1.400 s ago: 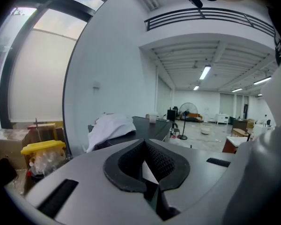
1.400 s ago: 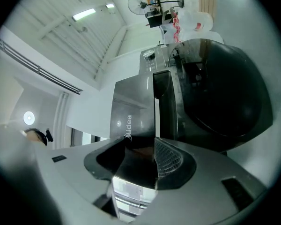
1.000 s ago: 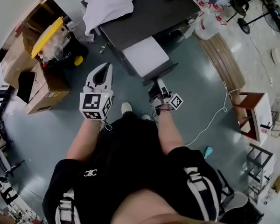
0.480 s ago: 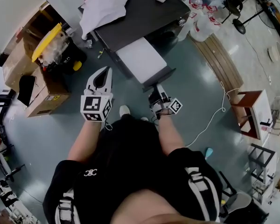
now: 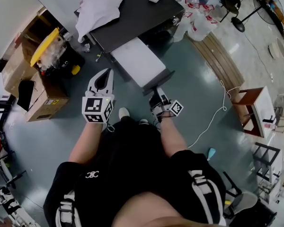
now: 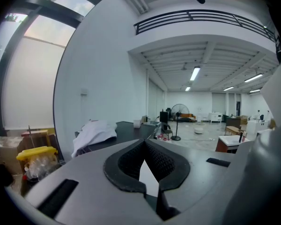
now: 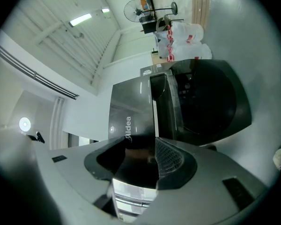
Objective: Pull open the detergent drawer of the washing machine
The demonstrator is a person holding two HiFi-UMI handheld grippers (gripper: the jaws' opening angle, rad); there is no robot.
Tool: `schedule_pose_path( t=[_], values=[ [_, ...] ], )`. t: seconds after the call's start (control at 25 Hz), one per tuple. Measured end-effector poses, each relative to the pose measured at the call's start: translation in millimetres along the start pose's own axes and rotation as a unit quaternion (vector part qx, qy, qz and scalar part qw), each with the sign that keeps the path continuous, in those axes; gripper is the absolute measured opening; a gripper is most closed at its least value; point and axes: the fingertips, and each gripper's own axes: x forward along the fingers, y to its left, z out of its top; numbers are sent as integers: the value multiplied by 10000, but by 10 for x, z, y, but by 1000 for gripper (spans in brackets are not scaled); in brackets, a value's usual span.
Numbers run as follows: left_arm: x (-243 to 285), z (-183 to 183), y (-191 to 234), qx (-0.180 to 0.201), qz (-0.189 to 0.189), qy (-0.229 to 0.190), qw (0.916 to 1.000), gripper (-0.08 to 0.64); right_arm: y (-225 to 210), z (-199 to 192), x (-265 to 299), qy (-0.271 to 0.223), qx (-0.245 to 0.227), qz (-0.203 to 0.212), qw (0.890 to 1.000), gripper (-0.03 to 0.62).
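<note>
The dark washing machine [image 5: 132, 13] stands at the top of the head view. Its detergent drawer [image 5: 135, 60] sticks out toward me as a long white tray ending in a dark front panel [image 5: 160, 79]. My right gripper [image 5: 156, 92] is shut on that front panel. In the right gripper view, which is rolled sideways, the dark panel fills the gap at my right gripper [image 7: 141, 144], with the white tray [image 7: 131, 193] below and the round door [image 7: 210, 102] beyond. My left gripper [image 5: 104, 74] hovers left of the drawer, apart from it. Its fingertips [image 6: 143, 143] meet with nothing between them.
A white cloth [image 5: 97, 8] lies on the machine's top. A yellow-lidded bin [image 5: 47, 44] and cardboard boxes [image 5: 42, 105] stand on the left. Plastic bags [image 5: 199, 20], a wooden board [image 5: 222, 65], a white cable [image 5: 213, 122] and a small table [image 5: 255, 108] are on the right.
The white drawer has slid farther out of the machine, held by my right gripper. Both grippers have drawn back from the machine, which has shifted up and left in the head view.
</note>
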Motion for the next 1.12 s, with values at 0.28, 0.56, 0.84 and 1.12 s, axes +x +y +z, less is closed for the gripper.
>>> schedule_pose_path(
  t=[0.28, 0.56, 0.84, 1.12],
  values=[
    [28, -5, -166, 13, -22, 4, 10000, 2, -83, 36, -73, 65, -43, -462, 9989, 192],
    [22, 38, -265, -26, -32, -57, 10000, 2, -119, 47, -99, 451, -408, -1042, 9927, 192],
    [55, 128, -416, -173, -69, -222, 9996, 2, 184, 303, -229, 930, -2090, -2286, 9463, 0],
    [50, 299, -657, -238, -187, -375, 9988, 2, 1084, 806, -146, 672, -4603, -2614, 8458, -2]
  ],
)
